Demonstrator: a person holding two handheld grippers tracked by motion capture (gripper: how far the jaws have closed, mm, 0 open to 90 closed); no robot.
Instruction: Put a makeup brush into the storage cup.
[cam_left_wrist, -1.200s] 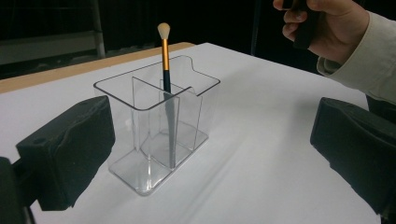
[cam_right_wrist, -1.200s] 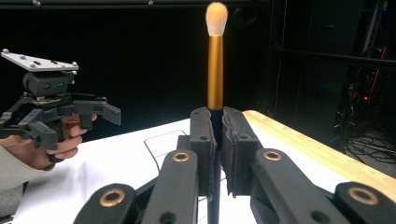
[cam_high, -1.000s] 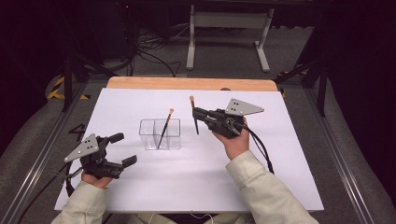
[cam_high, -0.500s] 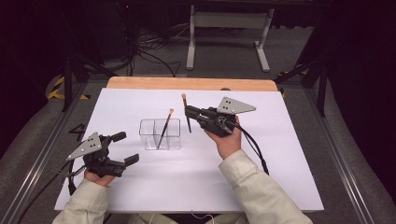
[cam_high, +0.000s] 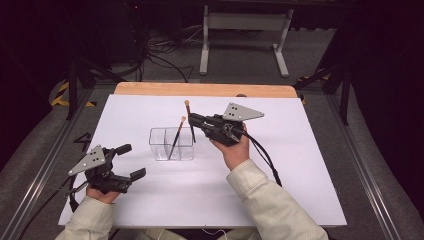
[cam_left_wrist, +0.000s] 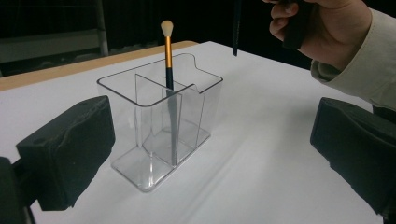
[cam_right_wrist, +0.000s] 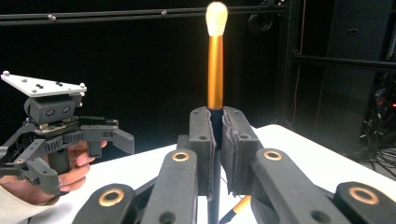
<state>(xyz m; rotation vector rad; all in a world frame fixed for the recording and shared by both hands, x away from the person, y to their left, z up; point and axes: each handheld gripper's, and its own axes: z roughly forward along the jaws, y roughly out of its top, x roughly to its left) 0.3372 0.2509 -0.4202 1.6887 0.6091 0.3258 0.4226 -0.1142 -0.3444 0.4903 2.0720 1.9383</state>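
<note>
A clear divided organizer (cam_high: 161, 149) (cam_left_wrist: 140, 93) stands mid-table with one makeup brush (cam_high: 176, 135) (cam_left_wrist: 167, 51) leaning in it, bristles up. My right gripper (cam_high: 193, 120) (cam_right_wrist: 217, 140) is shut on a second brush (cam_high: 188, 112) (cam_right_wrist: 215, 65), held upright with its gold ferrule and pale bristles on top. The dark lower end of the held brush (cam_left_wrist: 236, 32) hangs above the table near the organizer's right end. My left gripper (cam_high: 132, 161) (cam_left_wrist: 210, 154) rests at the front left, open, facing the organizer with nothing between its jaws.
The white table sheet (cam_high: 300, 165) has a wooden strip (cam_high: 200, 90) along its far edge. A metal stand (cam_high: 245, 30) and cables lie on the dark floor beyond. The left gripper (cam_right_wrist: 70, 135) faces the right gripper view.
My right gripper has carried the held brush leftward, closer to the organizer. The left gripper and the brush in the organizer have stayed put.
</note>
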